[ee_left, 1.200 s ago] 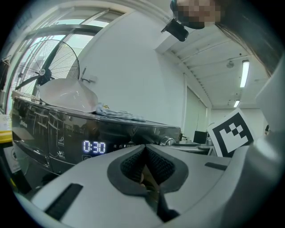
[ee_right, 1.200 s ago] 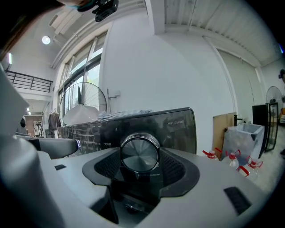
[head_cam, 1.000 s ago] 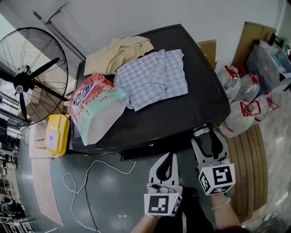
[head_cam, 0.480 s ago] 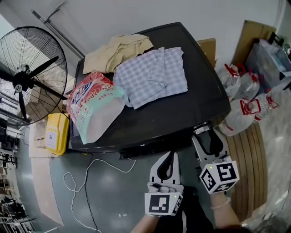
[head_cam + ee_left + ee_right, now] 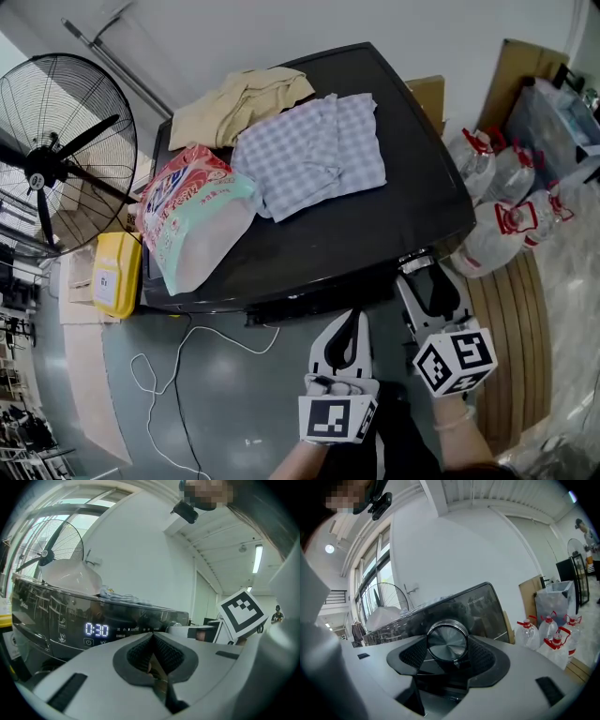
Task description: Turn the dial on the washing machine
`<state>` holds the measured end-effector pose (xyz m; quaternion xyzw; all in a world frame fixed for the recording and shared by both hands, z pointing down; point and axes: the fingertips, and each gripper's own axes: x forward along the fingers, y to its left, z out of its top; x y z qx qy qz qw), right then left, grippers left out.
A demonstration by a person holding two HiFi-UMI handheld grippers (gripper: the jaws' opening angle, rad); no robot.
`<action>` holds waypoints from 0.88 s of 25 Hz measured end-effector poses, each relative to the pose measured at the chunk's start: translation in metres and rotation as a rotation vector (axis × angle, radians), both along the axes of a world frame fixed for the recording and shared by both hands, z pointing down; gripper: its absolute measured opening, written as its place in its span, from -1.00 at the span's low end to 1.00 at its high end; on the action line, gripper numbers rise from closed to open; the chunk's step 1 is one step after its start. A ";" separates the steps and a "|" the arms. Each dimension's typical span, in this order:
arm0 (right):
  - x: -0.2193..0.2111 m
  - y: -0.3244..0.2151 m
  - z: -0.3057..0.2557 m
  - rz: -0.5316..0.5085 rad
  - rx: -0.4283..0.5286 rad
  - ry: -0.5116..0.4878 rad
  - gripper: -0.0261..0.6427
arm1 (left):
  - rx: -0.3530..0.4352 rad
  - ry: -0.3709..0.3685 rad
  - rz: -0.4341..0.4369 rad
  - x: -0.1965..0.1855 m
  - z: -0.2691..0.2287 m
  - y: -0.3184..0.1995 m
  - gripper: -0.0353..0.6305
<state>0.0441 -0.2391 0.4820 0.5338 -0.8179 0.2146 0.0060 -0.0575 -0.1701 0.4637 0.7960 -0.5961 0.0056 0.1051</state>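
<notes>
Head view, washer: I am looking down on the washer (image 5: 375, 234), its black top filling the middle of the frame.
Head view, dial: the dial (image 5: 415, 265) is showing as a small metal glint at the lower right corner of the washer.
Head view, right gripper: the right gripper (image 5: 423, 276) is reaching onto that dial, its marker cube sitting tilted.
Head view, left gripper: the left gripper (image 5: 353, 319) is hanging just short of the washer's front, at lower centre.
Head view, top load: a shirt (image 5: 309, 155), a cloth (image 5: 239, 108) and a bag (image 5: 192, 220) are lying on the top, at upper left.
Head view, containers: the bag is bulging, so I am judging it full. The yellow can (image 5: 117, 277) at left is opaque, so I cannot tell its contents. The bottles (image 5: 497, 206) at right are looking filled with clear liquid. The bin (image 5: 553, 122) at upper right is holding something too blurred to name.
Left gripper view, tongs: pressed together with nothing between them. The display (image 5: 96, 630) is glowing at lower left.
Right gripper view, tongs: pinching the dial at centre frame, one pad on each side of its rim.
Risk, slip: the rim is looking smooth and shiny, so the pads could skid round it if I am rolling faster than the grip allows.
Risk, wrong setting: I am watching the display, since one click too many would mean the wrong programme.
Risk, bump: the left gripper drifting forward could be touching the panel.
</notes>
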 end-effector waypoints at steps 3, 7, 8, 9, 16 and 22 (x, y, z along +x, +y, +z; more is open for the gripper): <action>0.000 0.000 -0.001 -0.001 -0.003 -0.013 -0.05 | -0.012 0.018 0.001 0.002 -0.002 -0.001 -0.85; 0.000 0.000 -0.001 0.004 -0.004 -0.016 -0.05 | -0.005 0.001 0.002 0.000 0.001 0.000 -0.85; 0.000 0.000 -0.001 0.004 -0.002 -0.013 -0.05 | -0.005 0.001 0.001 0.000 0.002 0.001 -0.85; 0.000 0.000 -0.001 0.004 0.002 -0.006 -0.04 | -0.006 0.002 0.001 0.000 0.002 0.001 -0.85; -0.002 0.002 -0.001 -0.011 0.073 0.200 -0.04 | -0.019 0.023 0.002 0.005 0.002 0.002 -0.85; -0.008 0.007 -0.002 -0.058 0.129 0.341 0.00 | -0.034 0.037 0.006 0.009 0.001 0.004 -0.85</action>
